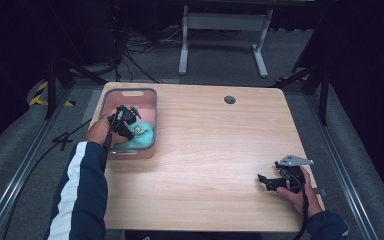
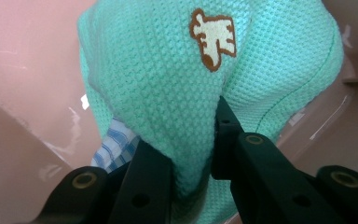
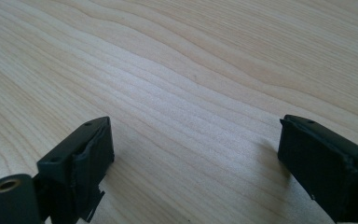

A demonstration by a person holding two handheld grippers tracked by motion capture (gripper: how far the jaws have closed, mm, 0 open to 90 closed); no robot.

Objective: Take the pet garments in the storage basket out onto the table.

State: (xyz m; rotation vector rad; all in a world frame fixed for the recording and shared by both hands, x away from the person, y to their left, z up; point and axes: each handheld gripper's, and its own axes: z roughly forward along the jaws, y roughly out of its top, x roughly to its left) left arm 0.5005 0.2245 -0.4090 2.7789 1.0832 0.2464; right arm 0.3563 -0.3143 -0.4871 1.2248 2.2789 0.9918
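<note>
The wooden counter (image 1: pixel 205 150) carries a pink bin (image 1: pixel 152 107) at its far left corner, and in the bin lies a mint knitted cloth (image 2: pixel 168 93) with a small white-and-brown animal patch and no readable writing; a blue-checked fabric (image 2: pixel 116 147) peeks out beneath it, mostly hidden. The left hand-held gripper (image 2: pixel 193 140) reaches into the bin, jaws pinched on a fold of the cloth. The right hand-held gripper (image 3: pixel 193 154) rests near the near right corner, jaws spread wide and empty
</note>
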